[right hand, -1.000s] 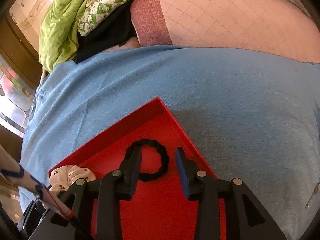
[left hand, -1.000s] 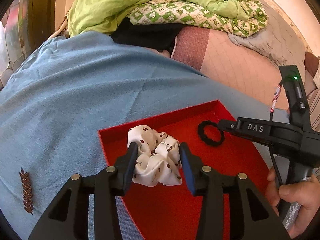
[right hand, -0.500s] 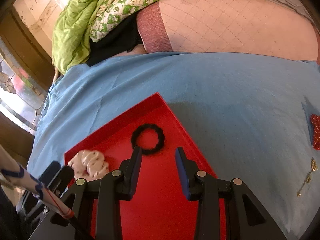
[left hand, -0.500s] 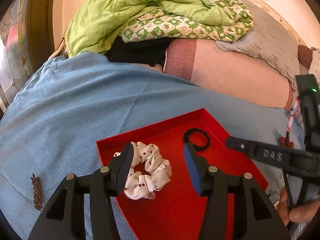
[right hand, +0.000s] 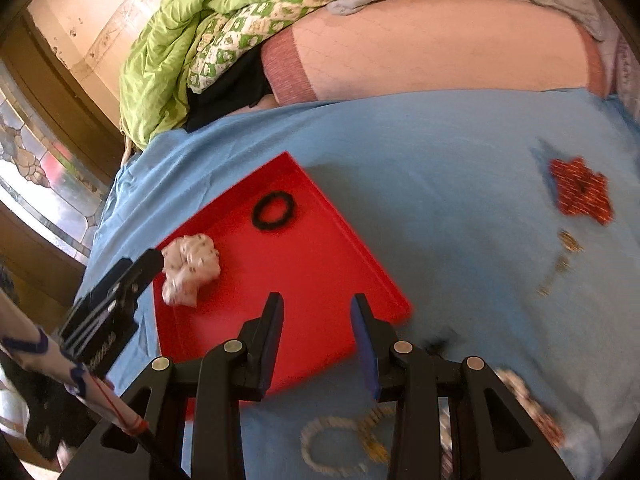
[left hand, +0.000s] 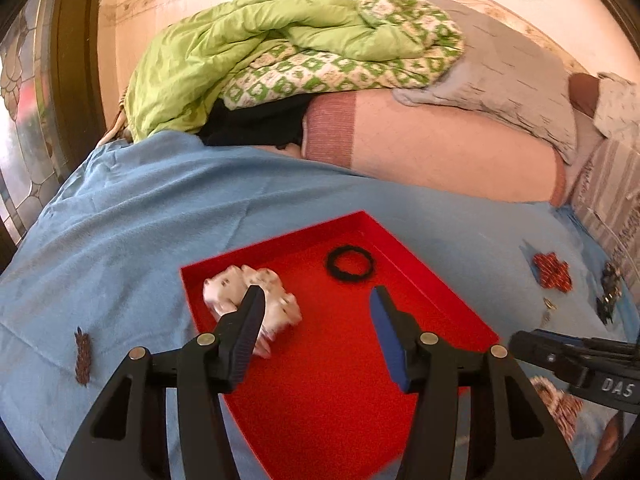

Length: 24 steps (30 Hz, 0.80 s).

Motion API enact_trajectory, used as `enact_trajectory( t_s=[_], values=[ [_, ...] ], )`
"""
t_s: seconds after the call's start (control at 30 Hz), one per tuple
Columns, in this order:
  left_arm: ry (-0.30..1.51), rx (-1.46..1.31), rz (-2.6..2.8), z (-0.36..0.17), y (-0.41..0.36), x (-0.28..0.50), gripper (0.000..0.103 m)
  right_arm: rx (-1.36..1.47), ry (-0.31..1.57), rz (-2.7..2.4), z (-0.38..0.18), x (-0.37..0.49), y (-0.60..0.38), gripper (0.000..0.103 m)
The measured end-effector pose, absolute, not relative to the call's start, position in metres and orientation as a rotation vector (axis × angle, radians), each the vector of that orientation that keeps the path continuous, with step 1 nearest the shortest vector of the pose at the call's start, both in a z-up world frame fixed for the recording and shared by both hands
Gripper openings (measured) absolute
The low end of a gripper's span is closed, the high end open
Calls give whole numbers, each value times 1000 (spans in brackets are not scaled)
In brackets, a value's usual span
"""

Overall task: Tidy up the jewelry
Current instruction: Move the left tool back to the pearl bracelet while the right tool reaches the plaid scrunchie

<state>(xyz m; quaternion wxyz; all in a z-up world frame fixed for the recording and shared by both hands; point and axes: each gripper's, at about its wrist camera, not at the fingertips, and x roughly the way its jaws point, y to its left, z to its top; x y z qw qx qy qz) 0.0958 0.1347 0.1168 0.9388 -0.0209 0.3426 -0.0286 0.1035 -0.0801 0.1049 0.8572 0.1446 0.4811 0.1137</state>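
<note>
A red tray (left hand: 344,408) (right hand: 352,256) lies on a blue cloth. In it are a white spotted scrunchie (left hand: 276,302) (right hand: 190,270) and a black hair tie (left hand: 350,266) (right hand: 274,210). My left gripper (left hand: 316,332) is open and empty, above the tray just behind the scrunchie; it also shows in the right wrist view (right hand: 132,276). My right gripper (right hand: 318,336) is open and empty over the tray's near edge. A red patterned piece (left hand: 552,272) (right hand: 582,190), small gold pieces (right hand: 564,256), a beaded bracelet (right hand: 332,448) and a brown leaf-shaped clip (left hand: 83,354) lie on the cloth.
A green quilt (left hand: 256,52) and a pink pillow (left hand: 440,152) are piled behind the cloth. A stained-glass window (right hand: 36,184) is at the left. Dark small jewelry (left hand: 608,292) lies at the far right by a patterned box.
The left gripper let go of the scrunchie, opened and pulled back and up. The right gripper also drew back from the black hair tie toward the tray's near edge.
</note>
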Motion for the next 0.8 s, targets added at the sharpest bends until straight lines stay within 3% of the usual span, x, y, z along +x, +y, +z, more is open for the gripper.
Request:
enact_trajectory(
  t_s=[0.17, 0.23, 0.47, 0.7, 0.8],
  values=[
    [712, 4, -114, 117, 114, 53, 55, 343, 978, 217, 108, 57, -115, 43],
    [728, -2, -134, 114, 110, 33, 60, 353, 960, 192, 107, 41, -131, 43],
    [893, -90, -240, 79, 101, -5, 60, 413, 880, 81, 89, 0, -194, 44],
    [978, -30, -264, 45, 82, -3, 60, 520, 972, 123, 63, 3, -226, 44],
    [994, -30, -280, 39, 71, 3, 60, 555, 993, 124, 55, 1, -235, 52]
  ],
)
